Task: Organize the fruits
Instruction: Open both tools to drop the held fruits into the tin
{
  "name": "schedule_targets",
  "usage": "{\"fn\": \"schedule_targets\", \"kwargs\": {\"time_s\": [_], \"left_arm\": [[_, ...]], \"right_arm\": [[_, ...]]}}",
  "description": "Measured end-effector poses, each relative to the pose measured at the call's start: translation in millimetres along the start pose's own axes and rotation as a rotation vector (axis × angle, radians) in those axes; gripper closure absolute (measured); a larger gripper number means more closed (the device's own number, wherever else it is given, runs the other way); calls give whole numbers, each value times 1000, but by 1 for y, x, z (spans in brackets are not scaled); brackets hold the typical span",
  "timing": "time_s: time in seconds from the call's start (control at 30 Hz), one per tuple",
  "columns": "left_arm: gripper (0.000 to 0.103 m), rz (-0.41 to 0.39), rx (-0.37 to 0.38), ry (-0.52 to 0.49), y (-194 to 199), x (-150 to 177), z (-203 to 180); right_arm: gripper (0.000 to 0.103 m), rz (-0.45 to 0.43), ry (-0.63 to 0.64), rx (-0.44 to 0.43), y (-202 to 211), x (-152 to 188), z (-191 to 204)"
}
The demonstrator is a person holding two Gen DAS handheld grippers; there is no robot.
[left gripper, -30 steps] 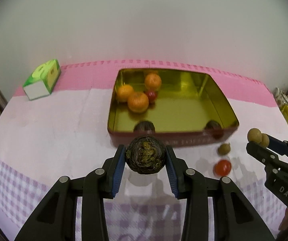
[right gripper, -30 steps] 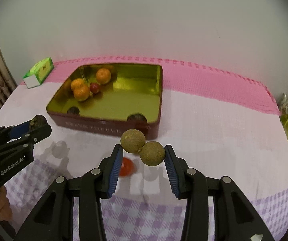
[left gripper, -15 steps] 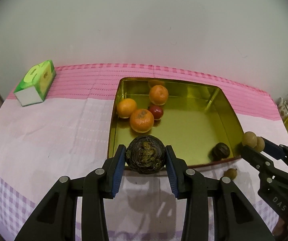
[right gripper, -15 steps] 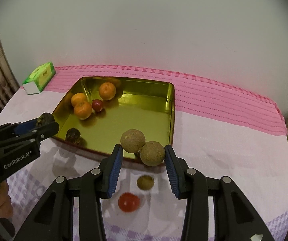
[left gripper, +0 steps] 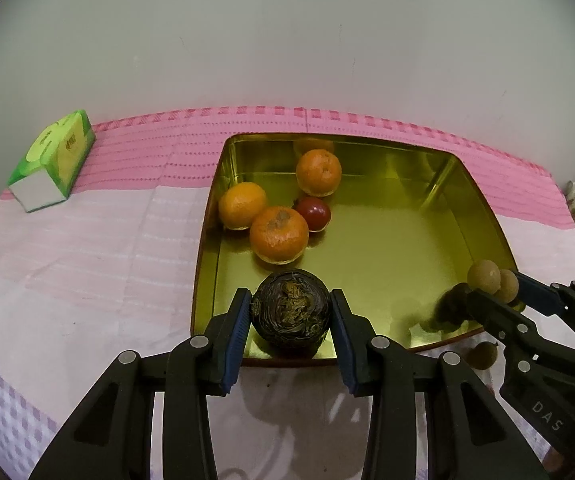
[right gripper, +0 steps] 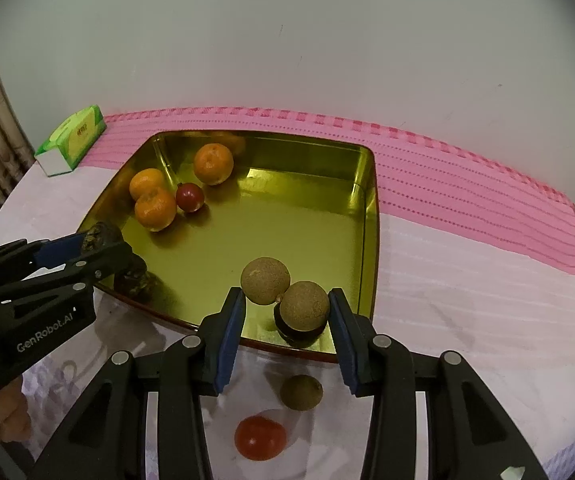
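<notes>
Left wrist view: the left gripper (left gripper: 290,316) has its jaws closed narrow on a dark fruit (left gripper: 290,312), both blue pads pressing its sides, held over the near edge of the gold tin (left gripper: 483,216). Three oranges (left gripper: 279,234) and one red fruit (left gripper: 313,213) lie in the tin's far left corner, and another dark fruit (left gripper: 449,306) sits at its near right corner. The right gripper (left gripper: 491,286) comes in from the right, lettered "DAS", with a pair of brown balls (left gripper: 483,276) at its tip. One small brown fruit (left gripper: 483,355) lies on the tablecloth (left gripper: 79,264) just outside the tin's near edge. A green box (left gripper: 53,162) stands by the cloth's far left edge; its print is too small to read.

Right wrist view: the right gripper (right gripper: 285,310) is closed partway on the two joined brown balls (right gripper: 283,294), above the tin's (right gripper: 371,200) near right corner. Only this view shows a tomato (right gripper: 260,438) on the cloth beside the small brown fruit (right gripper: 301,392). The left gripper (right gripper: 99,242) reads "GenRobot.AI", and fingers (right gripper: 5,416) show beneath it.
</notes>
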State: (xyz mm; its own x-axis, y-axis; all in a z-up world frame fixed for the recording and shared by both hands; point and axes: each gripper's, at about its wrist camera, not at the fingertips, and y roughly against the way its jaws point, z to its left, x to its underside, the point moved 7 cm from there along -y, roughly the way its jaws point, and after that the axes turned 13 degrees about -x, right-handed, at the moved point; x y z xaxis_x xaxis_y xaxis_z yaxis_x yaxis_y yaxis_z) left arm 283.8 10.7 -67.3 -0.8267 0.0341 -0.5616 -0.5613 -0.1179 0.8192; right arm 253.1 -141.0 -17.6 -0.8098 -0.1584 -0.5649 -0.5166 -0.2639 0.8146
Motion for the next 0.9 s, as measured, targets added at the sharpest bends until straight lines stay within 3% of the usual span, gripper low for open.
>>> {"fn": "schedule_targets", "kwargs": {"time_s": [0.7, 0.9], "left_arm": [[61, 11, -16, -21, -6, 2, -1], [53, 15, -18, -22, -2, 4, 1]], "right_arm": [[63, 14, -9, 0, -5, 1, -1], [63, -1, -13, 1, 4, 2, -3]]}}
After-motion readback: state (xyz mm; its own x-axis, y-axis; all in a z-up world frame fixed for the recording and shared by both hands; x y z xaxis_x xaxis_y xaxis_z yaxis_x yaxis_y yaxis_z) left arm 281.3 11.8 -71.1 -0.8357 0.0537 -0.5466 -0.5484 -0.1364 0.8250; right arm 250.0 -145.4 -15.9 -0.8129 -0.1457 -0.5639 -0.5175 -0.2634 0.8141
